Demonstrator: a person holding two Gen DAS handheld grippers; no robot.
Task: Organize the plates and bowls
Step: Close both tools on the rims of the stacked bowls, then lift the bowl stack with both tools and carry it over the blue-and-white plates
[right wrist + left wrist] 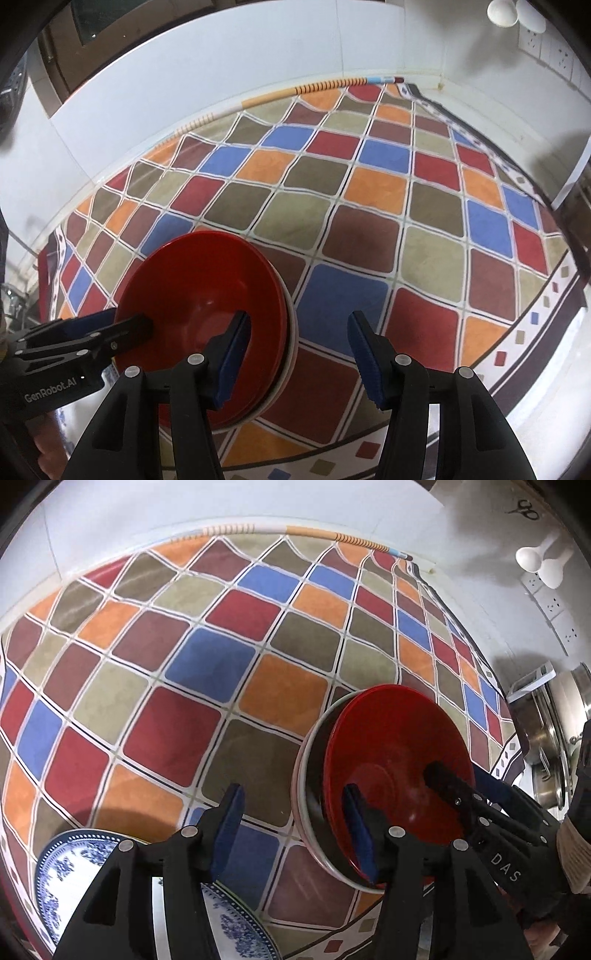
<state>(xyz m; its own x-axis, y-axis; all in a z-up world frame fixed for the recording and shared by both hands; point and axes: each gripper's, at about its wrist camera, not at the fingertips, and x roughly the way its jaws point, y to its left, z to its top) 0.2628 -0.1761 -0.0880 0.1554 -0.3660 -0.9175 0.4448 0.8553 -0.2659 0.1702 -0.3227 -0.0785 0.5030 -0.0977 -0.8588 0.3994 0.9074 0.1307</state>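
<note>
Stack of red bowls (388,753) sits on the checked tablecloth (184,664) covering the table, nested inside a white-rimmed bowl (306,812) at the bottom of the stack. Left gripper (291,830) released: one blue pad reaches over the near rim into the top red bowl, the other stands outside over the cloth, neither pressing on the wall. Right gripper (299,354) likewise released, straddling the opposite rim of the same stack (199,302); its left pad is over the bowl interior, its right pad over bare cloth, with a clear gap on both sides. Each gripper's fingers show in the other's view, inside the top bowl. A blue-and-white patterned plate (59,878) lies flat on the cloth, near the left gripper, apart from the stack. Steel pots (554,738) stand beyond the table edge.
</note>
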